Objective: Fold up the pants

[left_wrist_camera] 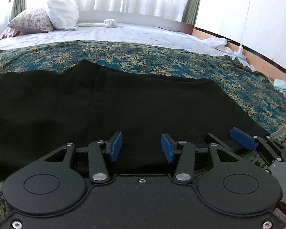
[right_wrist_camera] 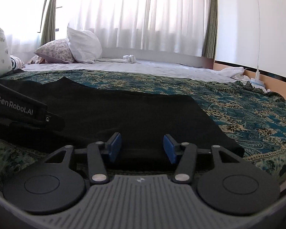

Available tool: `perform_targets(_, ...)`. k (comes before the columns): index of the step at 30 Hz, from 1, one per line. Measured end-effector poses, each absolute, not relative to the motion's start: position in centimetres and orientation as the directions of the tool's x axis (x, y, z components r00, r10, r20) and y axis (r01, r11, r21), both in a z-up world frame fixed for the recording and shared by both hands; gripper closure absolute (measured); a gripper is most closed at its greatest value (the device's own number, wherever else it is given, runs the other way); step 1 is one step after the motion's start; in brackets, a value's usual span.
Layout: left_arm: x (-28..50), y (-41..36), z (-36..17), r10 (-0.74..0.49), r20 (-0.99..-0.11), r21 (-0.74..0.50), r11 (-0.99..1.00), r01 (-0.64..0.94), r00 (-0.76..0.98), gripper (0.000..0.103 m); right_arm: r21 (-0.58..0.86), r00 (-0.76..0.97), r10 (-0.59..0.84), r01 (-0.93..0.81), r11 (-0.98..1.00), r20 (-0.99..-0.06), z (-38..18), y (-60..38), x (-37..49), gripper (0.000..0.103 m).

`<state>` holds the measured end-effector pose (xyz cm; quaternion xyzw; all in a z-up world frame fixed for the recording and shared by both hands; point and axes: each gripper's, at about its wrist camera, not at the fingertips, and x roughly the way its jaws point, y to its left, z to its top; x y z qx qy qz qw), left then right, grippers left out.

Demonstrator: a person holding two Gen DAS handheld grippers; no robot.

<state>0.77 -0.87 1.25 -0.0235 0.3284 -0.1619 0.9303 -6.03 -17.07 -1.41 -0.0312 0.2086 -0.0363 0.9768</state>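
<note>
Patterned bedspread [right_wrist_camera: 247, 114] under black pants [right_wrist_camera: 133, 114]; "GenRobot.AI" on left gripper [right_wrist_camera: 15, 106]; both grippers' fingers apart, empty.

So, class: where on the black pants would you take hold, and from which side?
Take the black pants by the near hem edge, from the near side. They lie flat on the patterned bedspread, and the right tool already straddles that edge, open.

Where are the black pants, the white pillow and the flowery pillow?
black pants [left_wrist_camera: 124, 103], left wrist view, middle of the flat cloth.
white pillow [right_wrist_camera: 84, 45], right wrist view, its middle.
flowery pillow [right_wrist_camera: 55, 52], right wrist view, its patterned front.
</note>
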Motion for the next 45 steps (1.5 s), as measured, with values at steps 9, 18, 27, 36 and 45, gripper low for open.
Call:
perform_targets(9,0.2,-0.7,1.3,-0.306,-0.594,-0.128,0.949,0.288,0.744,0.049,-0.078,0.912,-0.051,0.021,0.997,-0.408,-1.2,-16.0,-6.1,0.042)
perform_targets(18,0.1,2.7,2.0,-0.269,-0.615,-0.157,0.963,0.219,0.741,0.021,-0.042,0.905,0.046,-0.071,0.997,-0.422,-0.7,-14.0,-5.2,0.035)
perform_targets(27,0.8,7.3,2.1,-0.221,-0.621,-0.212,0.971,0.11,0.752,0.021,-0.078,0.893,0.15,-0.201,0.976,-0.424,-1.0,-8.5,-4.3,0.035)
perform_targets(36,0.3,8.8,2.1,-0.189,-0.614,-0.199,0.977,0.082,0.767,0.02,-0.088,0.892,0.169,-0.225,0.97,-0.42,-1.2,-7.1,-4.5,0.037)
perform_targets(45,0.1,9.6,2.1,-0.172,-0.614,-0.215,0.975,0.046,0.77,0.016,-0.091,0.875,0.216,-0.281,0.955,-0.433,-0.9,-6.2,-3.5,0.037)
